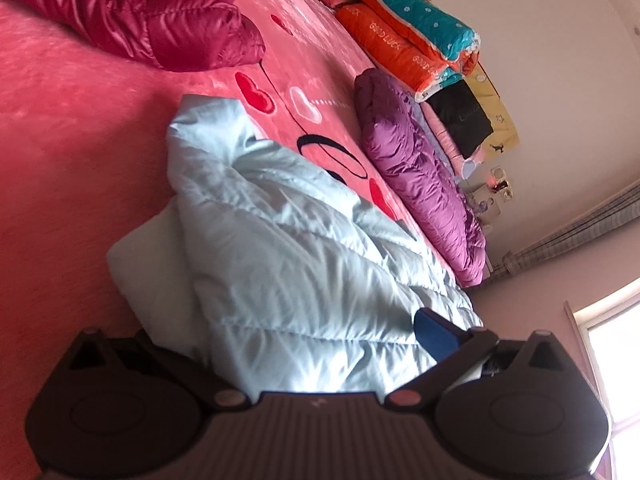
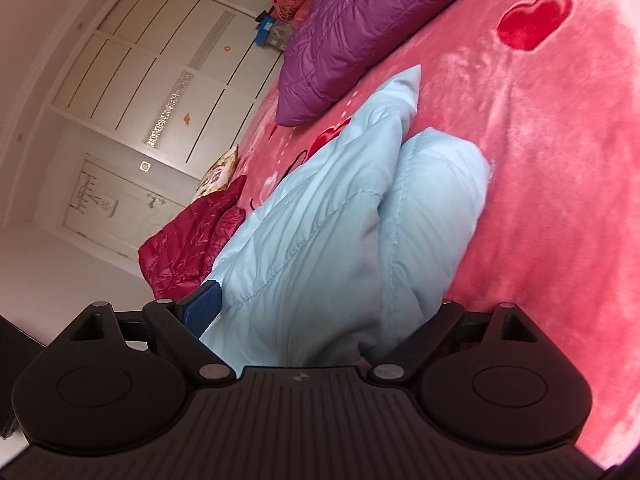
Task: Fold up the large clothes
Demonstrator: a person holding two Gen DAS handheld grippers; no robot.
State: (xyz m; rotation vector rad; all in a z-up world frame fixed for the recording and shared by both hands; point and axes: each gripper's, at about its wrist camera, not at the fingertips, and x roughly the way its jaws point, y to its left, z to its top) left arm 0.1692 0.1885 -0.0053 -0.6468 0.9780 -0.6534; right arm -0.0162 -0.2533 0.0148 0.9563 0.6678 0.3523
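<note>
**Pale blue jacket bunched between both my tongs**

The pale blue padded jacket [image 1: 280, 248] lies crumpled on the pink blanket [image 1: 72, 152] with its red hearts, and I have it from two sides. My left gripper [image 1: 304, 344] has the quilted cloth filling the whole space between its fingers; one blue pad [image 1: 436, 332] presses against the fabric on the right, while the other finger is buried under a fold, so I read it as clamped on the jacket with a fairly wide gap stuffed by padding. From there the jacket runs forward and away from me in a rumpled heap.

My right gripper [image 2: 320, 320] has the same jacket [image 2: 340, 208] wedged between its fingers, the blue pad [image 2: 202, 308] against the cloth on the left and the far finger's tip hidden behind a puffed fold. The bulk rises ahead of the fingers, a pointed corner sticking up at the far end.

A purple jacket [image 1: 420, 172] lies beyond, well apart, and a crimson one [image 1: 152, 12] lies off to the side. Folded quilts [image 1: 416, 40] are stacked by the wall.
</note>
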